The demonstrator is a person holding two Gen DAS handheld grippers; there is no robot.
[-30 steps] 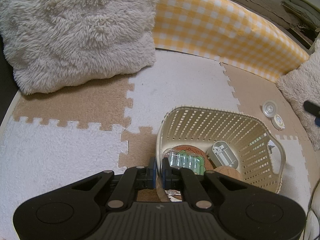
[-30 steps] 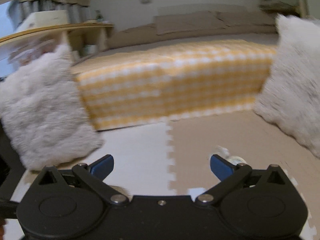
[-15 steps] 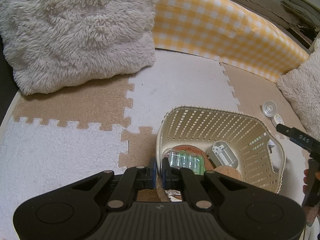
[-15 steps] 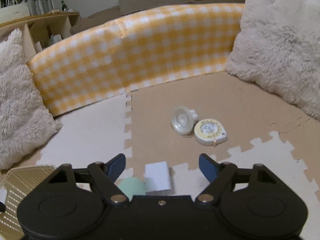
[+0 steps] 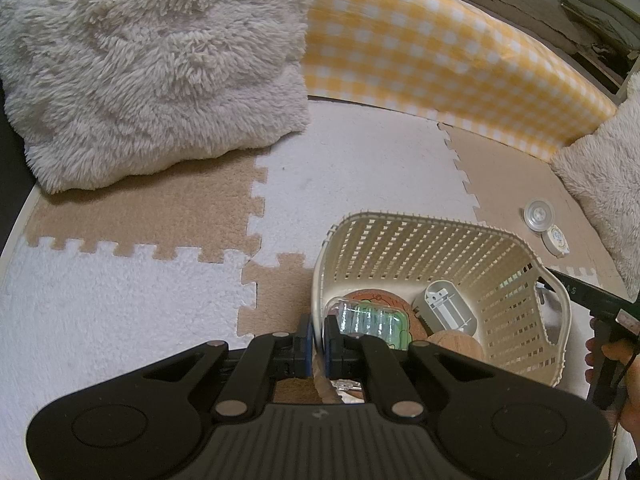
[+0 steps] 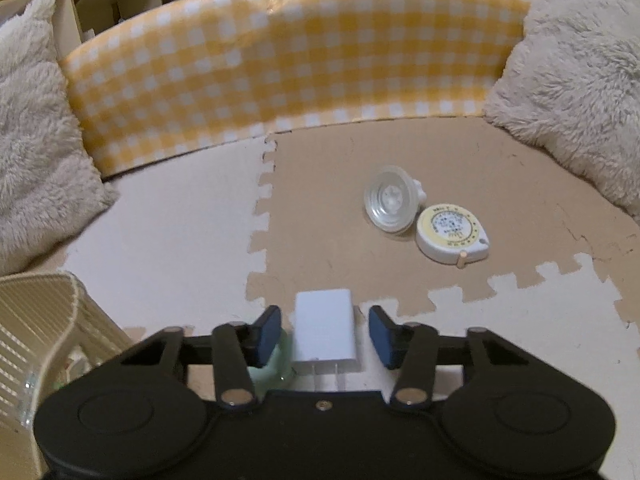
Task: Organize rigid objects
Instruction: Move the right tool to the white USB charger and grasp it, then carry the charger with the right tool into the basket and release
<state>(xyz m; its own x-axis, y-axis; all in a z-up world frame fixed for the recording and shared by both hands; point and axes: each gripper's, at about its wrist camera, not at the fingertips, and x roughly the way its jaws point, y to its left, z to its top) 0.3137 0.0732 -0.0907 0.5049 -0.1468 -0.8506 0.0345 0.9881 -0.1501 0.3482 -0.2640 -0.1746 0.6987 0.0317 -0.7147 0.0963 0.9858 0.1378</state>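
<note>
**A:** Where are you now?

**B:** My left gripper (image 5: 316,338) is pinched on the near rim of the basket (image 5: 424,224), one finger outside the wall, one inside. I read that as an anchor, so the light basket doesn't slide on the mat (image 5: 360,168) while things go in.

**A:** What's in it?

**B:** A clear case with green inside (image 5: 372,318) on a brown disc (image 5: 394,302), a grey tray (image 5: 446,310) and a cork piece (image 5: 454,344). So part of the sorting looks done.

**A:** And the right side?

**B:** My right gripper (image 6: 324,330) is spread, with the charger (image 6: 325,330) lying flat between the pads, prongs toward me. Neither pad touches it. The jaws stand either side of its narrow width, which I'd say is the sensible axis to close on.

**A:** Anything in the way?

**B:** A pale green thing (image 6: 276,364) sits just beside the charger, under my left pad. I can't tell what it is. Closing could catch or nudge it.

**A:** What's left on the floor?

**B:** A clear cap (image 6: 390,204) touching a tape measure (image 6: 450,232), farther out on the tan tile, well apart from the charger. The basket is at my left, near enough for a short carry.

**A:** Plan?

**B:** Close on the charger, lift, swing left, release over the basket.
</note>
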